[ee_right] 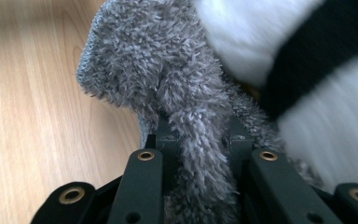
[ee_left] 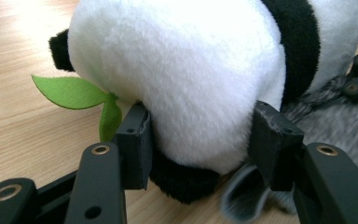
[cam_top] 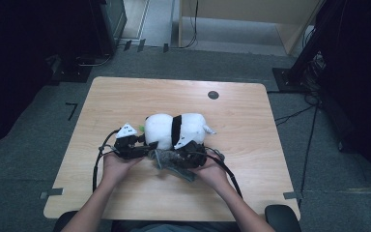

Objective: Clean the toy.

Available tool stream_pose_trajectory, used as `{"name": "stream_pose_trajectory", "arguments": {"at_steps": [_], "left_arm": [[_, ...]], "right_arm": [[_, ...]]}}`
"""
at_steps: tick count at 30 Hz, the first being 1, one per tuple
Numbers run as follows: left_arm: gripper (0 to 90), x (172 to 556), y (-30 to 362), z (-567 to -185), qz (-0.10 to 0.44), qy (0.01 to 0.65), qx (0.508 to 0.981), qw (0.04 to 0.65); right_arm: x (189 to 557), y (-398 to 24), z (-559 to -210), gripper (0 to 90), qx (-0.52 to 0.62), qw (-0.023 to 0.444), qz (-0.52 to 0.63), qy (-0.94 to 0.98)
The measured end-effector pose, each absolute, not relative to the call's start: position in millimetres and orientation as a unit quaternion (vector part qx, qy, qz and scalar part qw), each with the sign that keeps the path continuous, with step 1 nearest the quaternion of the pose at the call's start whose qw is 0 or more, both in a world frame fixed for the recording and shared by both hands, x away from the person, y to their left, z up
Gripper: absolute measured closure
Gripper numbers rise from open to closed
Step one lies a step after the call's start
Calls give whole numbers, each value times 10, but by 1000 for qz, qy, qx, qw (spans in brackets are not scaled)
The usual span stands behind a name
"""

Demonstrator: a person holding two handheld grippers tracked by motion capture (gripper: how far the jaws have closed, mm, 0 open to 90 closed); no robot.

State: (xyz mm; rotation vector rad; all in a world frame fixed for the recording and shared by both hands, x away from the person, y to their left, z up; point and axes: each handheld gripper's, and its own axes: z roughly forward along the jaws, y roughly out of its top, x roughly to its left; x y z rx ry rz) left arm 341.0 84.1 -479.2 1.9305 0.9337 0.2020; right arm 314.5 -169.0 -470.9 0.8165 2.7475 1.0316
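Panda toy (cam_top: 176, 129) lies mid-table (cam_top: 251, 145), grey fuzzy cloth (cam_top: 171, 162) bunched at its 6 o'clock. Your left gripper (ee_left: 200, 135) is clamped on the panda's white end; your right gripper (ee_right: 200, 140) pinches the cloth. Both grips look made; dressing or wrapping the panda seems barely begun, cloth mostly beside it.
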Motion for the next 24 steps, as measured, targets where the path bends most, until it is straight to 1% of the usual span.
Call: {"name": "stream_pose_trajectory", "arguments": {"at_steps": [11,17,21,24], "left_arm": [[457,3396,843,-4804,83,384,788,474],[450,3398,847,-4809,82,383,786,477],[406,3410,848,-4802,74,389,783,480],[373,3421,849,-4802,73,388,783,481]], "right_arm": [[3068,-2258,-4660,741,298,45,340,891],[3030,-2582,-4640,736,313,59,335,887],[3024,-2748,-4624,741,330,55,340,879],[2997,-2753,-4598,745,319,43,353,879]]}}
